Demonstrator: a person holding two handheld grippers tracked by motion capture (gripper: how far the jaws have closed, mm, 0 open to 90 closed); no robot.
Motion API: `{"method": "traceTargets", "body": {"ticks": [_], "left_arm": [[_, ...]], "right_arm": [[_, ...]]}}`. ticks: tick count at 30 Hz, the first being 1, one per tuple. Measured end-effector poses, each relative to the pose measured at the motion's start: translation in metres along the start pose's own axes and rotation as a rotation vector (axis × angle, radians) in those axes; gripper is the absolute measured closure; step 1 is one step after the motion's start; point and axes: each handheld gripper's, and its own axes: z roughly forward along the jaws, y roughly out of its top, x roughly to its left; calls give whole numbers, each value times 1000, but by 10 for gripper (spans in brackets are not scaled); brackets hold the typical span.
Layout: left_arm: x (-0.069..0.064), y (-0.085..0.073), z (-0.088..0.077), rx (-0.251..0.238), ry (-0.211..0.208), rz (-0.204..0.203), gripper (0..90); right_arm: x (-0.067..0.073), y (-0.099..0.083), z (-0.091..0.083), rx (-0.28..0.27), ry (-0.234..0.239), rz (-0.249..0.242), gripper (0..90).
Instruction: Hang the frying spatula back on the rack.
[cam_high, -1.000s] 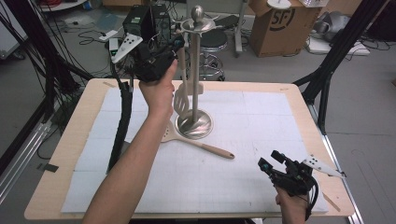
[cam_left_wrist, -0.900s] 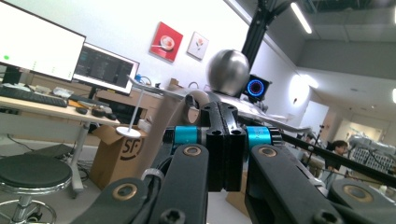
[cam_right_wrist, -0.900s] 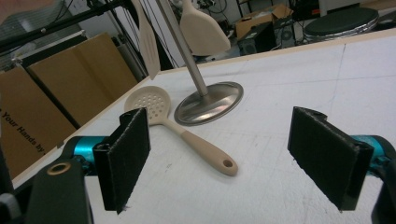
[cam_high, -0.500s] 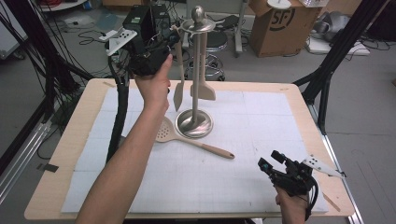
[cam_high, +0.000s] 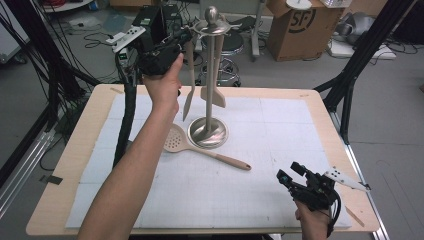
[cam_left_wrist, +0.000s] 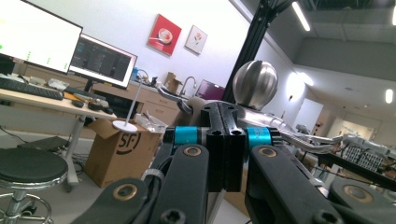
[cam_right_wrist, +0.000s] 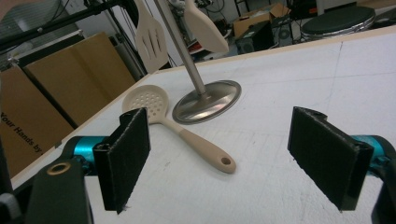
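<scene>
left gripper (cam_high: 182, 40) jaws together, pinching the slotted spatula (cam_high: 188, 95) by its handle top at the rack (cam_high: 210, 75) hook, likely hanging it there. right gripper (cam_high: 295, 175) jaws apart, empty, parked low on the bench (cam_high: 300, 100). skimmer (cam_high: 200, 150) lies by the rack base.

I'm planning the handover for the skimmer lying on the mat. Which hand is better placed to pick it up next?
Probably the right. The right gripper rests on the mat with jaws open, facing the skimmer with bare mat between. The left gripper is shut, up at the top of the utensil stand, by the hanging slotted spatula.
</scene>
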Motion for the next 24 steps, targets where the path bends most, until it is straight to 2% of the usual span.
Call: {"method": "traceTargets", "body": {"ticks": [5,8,11,16,22,24], "left_arm": [[-1,0,-2,7,-1,3,900],[-4,-2,-5,3,-15,0,900],[-10,-10,-11,0,-25,-12,900],[-24,-19,-11,28,-53,16,900],[-40,-20,-6,31,-100,42,900],[-42,-18,-6,23,-97,40,900]], "right_arm": [[0,0,0,-4,-2,-3,199],[0,0,0,-2,-1,-4,199],[1,0,1,-2,0,-2,199],[2,0,2,2,1,-1,199],[2,-1,3,6,-1,-3,199],[2,-1,2,6,-3,-4,199]]}}
